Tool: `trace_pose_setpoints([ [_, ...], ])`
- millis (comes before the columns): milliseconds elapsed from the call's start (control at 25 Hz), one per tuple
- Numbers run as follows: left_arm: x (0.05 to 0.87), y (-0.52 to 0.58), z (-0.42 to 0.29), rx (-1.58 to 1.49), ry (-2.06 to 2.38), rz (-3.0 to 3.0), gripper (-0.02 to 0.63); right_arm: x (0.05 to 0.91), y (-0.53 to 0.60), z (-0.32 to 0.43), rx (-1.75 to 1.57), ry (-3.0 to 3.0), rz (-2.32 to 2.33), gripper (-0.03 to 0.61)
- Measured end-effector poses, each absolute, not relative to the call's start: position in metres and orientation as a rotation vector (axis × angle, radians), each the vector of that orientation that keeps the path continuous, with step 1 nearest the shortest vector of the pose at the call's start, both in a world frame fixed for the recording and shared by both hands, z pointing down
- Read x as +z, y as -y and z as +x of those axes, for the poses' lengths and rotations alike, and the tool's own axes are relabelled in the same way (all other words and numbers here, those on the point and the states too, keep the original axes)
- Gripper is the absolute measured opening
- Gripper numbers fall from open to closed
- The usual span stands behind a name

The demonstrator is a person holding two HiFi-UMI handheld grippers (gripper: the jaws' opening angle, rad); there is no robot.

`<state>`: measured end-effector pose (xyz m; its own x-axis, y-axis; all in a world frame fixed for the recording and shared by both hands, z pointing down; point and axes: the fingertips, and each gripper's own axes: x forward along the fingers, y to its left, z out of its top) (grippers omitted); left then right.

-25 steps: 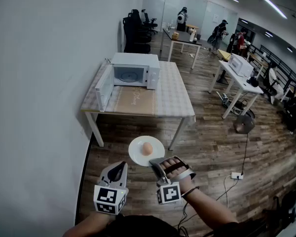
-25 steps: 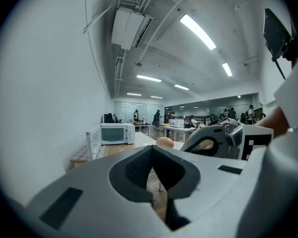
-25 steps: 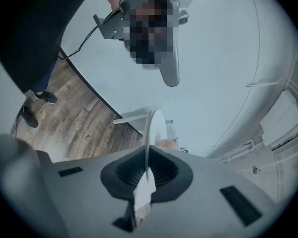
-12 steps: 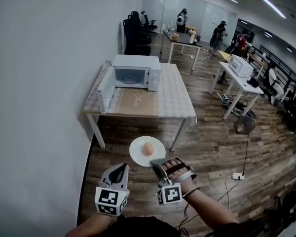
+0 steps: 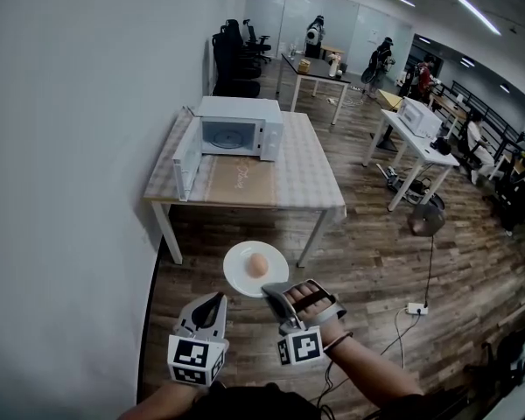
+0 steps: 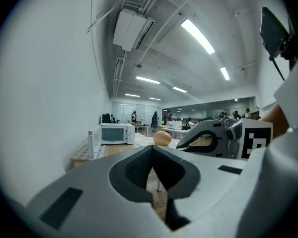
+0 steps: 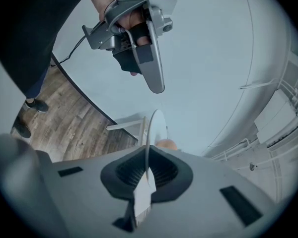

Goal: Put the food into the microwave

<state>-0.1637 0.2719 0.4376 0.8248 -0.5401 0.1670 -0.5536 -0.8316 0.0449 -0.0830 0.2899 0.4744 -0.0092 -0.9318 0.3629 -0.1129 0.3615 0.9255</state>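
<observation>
Low in the middle of the head view, the egg (image 5: 257,265) sits on a white plate (image 5: 239,280). The right gripper (image 5: 269,292) pinches the plate's near rim. The left gripper (image 5: 216,299), jaws together and empty, hangs beside it. Toward the upper left, well apart, the microwave (image 5: 241,127) stands door open. Little has shifted since a second ago.

Head view overhead, gripper views share plate (image 5: 241,275)

In the right gripper view the egg (image 7: 166,144) is mostly hidden beyond the fingers (image 7: 84,182), behind the edge-on plate (image 7: 157,123); in the head view the plate's near rim is covered by the right gripper (image 5: 269,292), and the inside of the microwave (image 5: 241,128) is too small to be read
</observation>
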Motion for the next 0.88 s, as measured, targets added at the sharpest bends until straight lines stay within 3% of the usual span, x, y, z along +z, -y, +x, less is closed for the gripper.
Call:
trace_pose_setpoints([
  [480,0.433,-0.243,-0.202,0.130,0.868,2.913,0.008,0.474,-0.264,-0.120,-0.860,1.420,1.041,0.017],
  [880,0.434,-0.201,-0.193,0.198,0.967,2.931,0.008,0.475,-0.218,-0.102,-0.876,1.456,1.035,0.017],
])
